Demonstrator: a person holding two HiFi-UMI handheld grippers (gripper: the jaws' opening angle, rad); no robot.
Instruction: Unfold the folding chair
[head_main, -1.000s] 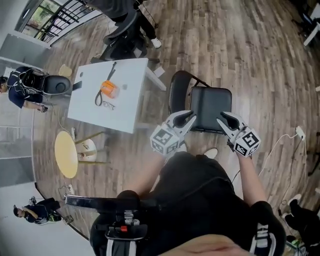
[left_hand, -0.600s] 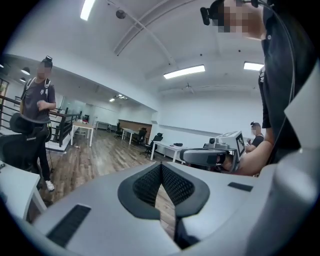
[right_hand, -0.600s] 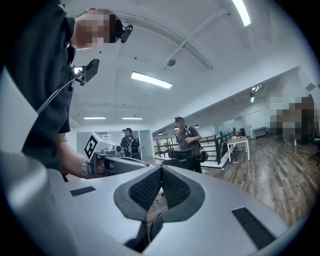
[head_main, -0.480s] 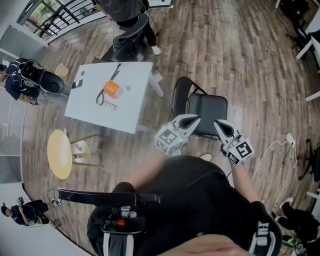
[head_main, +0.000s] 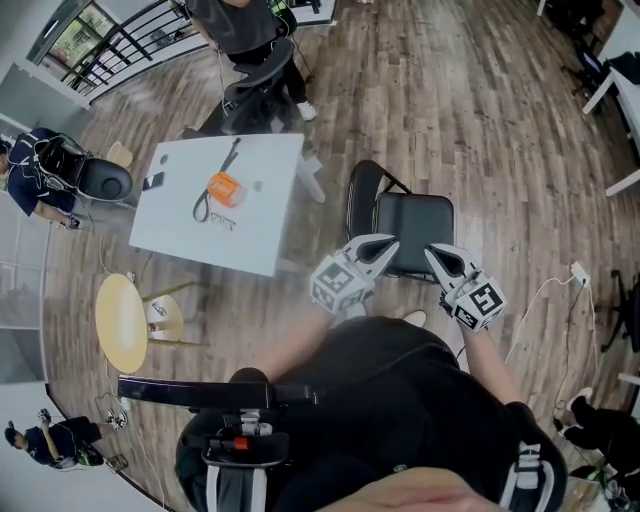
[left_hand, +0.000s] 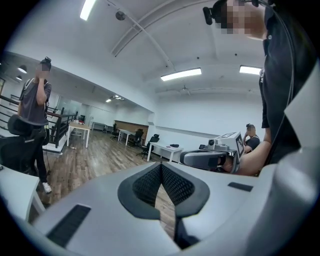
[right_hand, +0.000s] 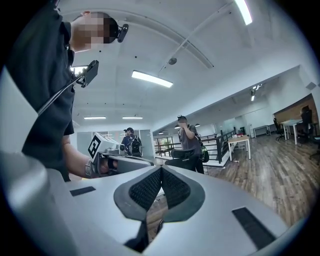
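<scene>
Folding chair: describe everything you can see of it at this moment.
The folding chair is black: a flat seat, a curved backrest, thin dark tubing. It stands unfolded on the wood floor, beside the white table. Nothing lies on it. The left tongs and right tongs, both shut and empty, hover near its front edge, not gripping it.

Floor: we see wood planks (head_main: 480, 110) bearing a white table (head_main: 262, 218), the black folding chair (head_main: 412, 222), a round yellow table (head_main: 120, 322) and a white cable (head_main: 545, 295) | Tabletop: we see an orange object (head_main: 223, 185) beside a black strap (head_main: 229, 153)
</scene>
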